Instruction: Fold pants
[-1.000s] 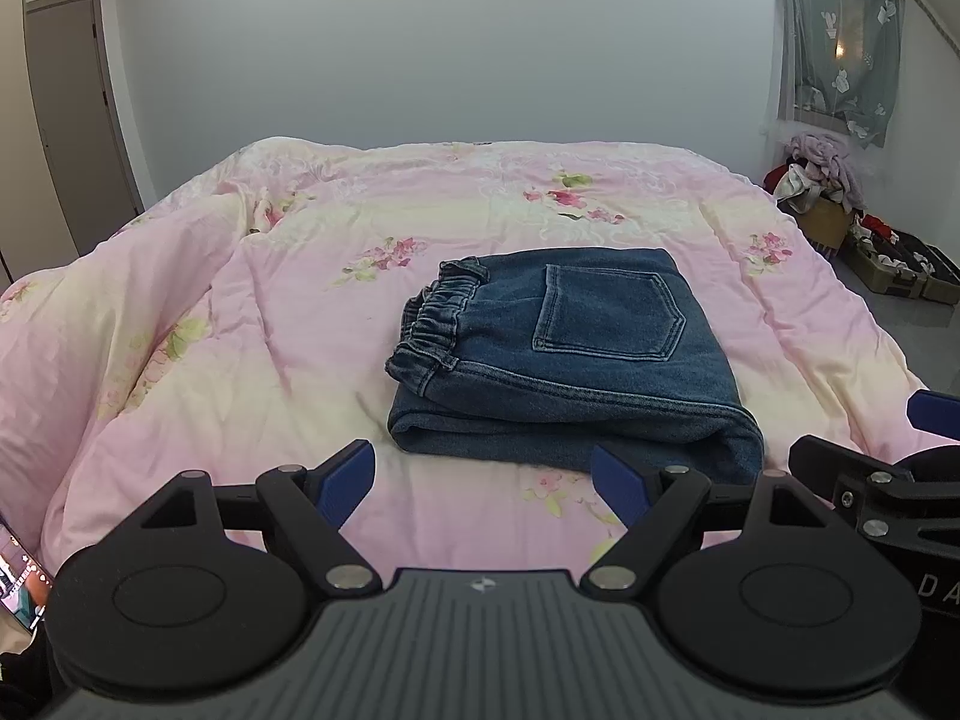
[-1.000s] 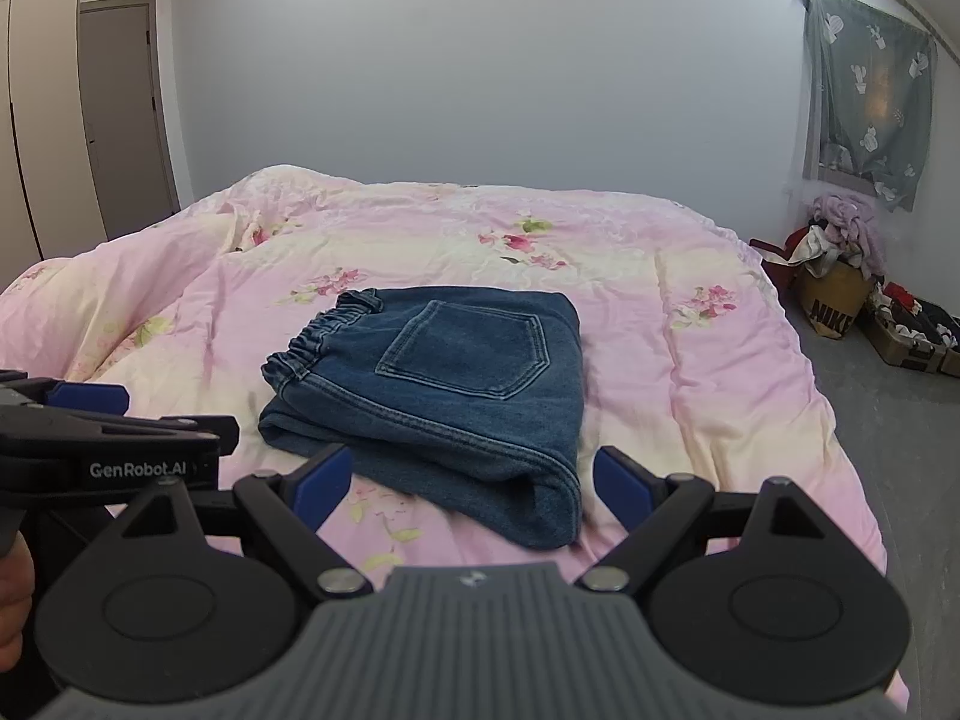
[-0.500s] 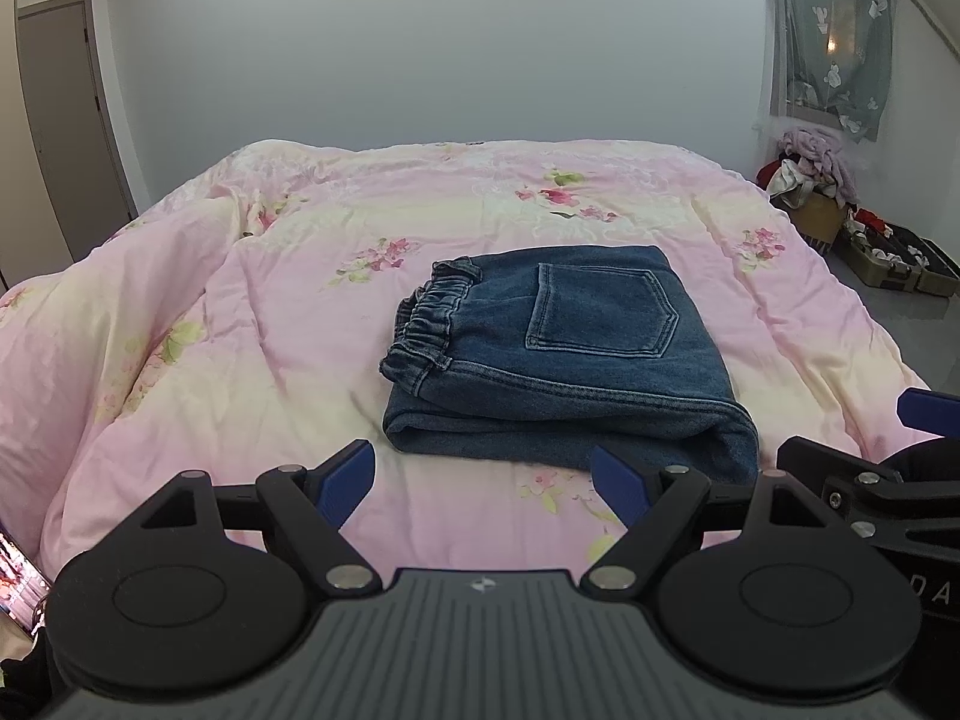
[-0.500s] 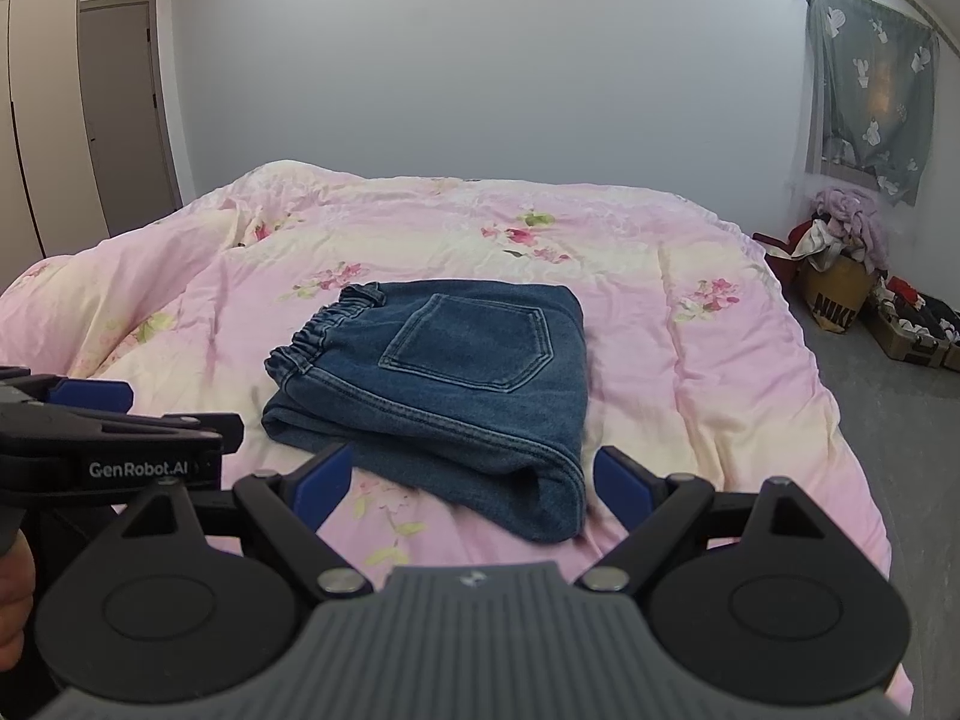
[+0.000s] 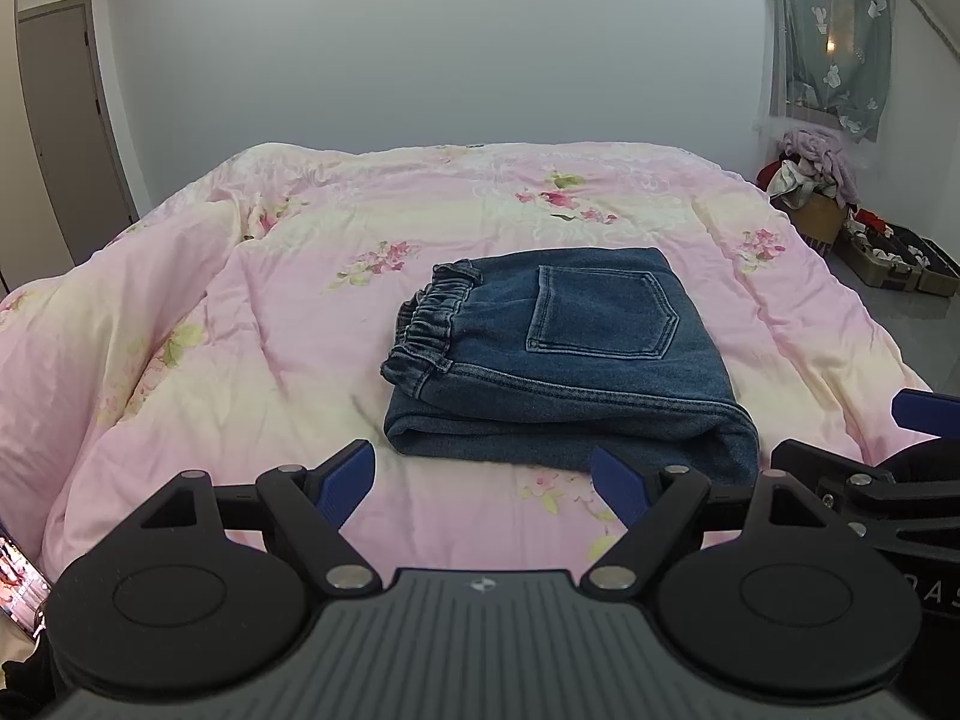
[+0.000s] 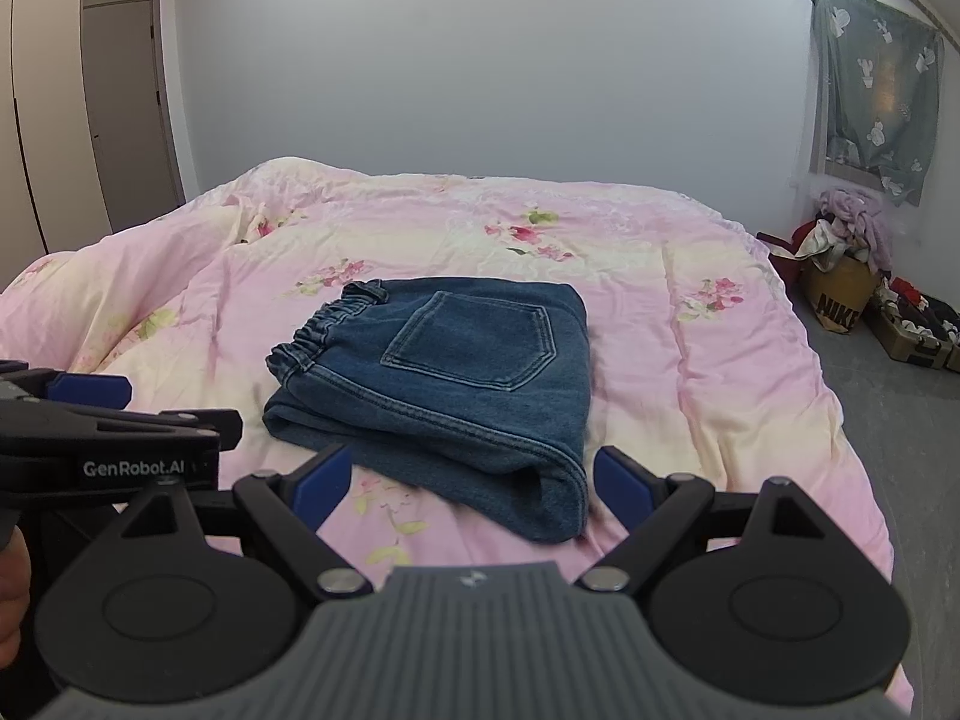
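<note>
Nearest the left wrist camera, the left hand-held gripper (image 5: 483,477) hangs over the near edge of the bed with its blue-padded fingers (image 5: 345,474) spread wide and nothing between them. The right hand-held gripper (image 6: 462,480) is likewise wide apart and empty, just beside the left one, whose black body shows at the left edge of the right wrist view.

Just beyond both sets of fingertips lie the pants (image 5: 561,354), dark blue denim folded into a compact, roughly square bundle on the pink floral duvet (image 5: 300,276) of the bed. Neither gripper touches them. The elastic waistband (image 5: 429,324) points to the left, the thick rounded fold (image 6: 558,492) sits at the near right corner, and a back pocket (image 5: 600,312) faces up. The bundle's longer side runs from near to far, slightly angled toward the right in the right wrist view.

Past the pants the duvet stretches back to a plain pale wall (image 6: 480,60). On the far left stands a grey door (image 6: 129,102); on the far right a green patterned curtain (image 6: 873,84) hangs above a cardboard box heaped with clothes (image 6: 843,264) on the floor.
</note>
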Motion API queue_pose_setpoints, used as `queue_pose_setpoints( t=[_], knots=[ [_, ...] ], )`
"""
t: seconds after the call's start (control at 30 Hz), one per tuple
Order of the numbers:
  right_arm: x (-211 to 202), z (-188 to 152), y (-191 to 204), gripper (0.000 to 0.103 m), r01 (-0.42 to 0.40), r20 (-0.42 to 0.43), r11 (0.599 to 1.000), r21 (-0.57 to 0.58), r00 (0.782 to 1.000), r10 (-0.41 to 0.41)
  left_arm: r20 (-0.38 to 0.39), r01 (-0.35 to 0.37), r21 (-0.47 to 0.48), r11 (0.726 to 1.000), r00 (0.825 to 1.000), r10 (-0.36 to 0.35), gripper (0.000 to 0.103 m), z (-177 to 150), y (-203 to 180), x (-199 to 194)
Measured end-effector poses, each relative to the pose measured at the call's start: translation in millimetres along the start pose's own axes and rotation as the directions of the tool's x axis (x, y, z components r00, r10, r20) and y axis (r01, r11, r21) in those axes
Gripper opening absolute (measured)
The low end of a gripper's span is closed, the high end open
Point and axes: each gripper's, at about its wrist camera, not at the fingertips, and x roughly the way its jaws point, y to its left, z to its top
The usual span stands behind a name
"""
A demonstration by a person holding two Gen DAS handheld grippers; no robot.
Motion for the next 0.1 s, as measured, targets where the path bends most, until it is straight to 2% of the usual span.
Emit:
queue_pose_setpoints(
  t=[0.1],
  knots=[
    [1.7, -0.3, -0.5, 0.085, 0.0, -0.003, 1.0, -0.001, 1.0, 0.0, -0.002, 0.004, -0.001, 1.0, 1.0, -0.004, 0.096, -0.1, 0.2, 0.6]
  ],
)
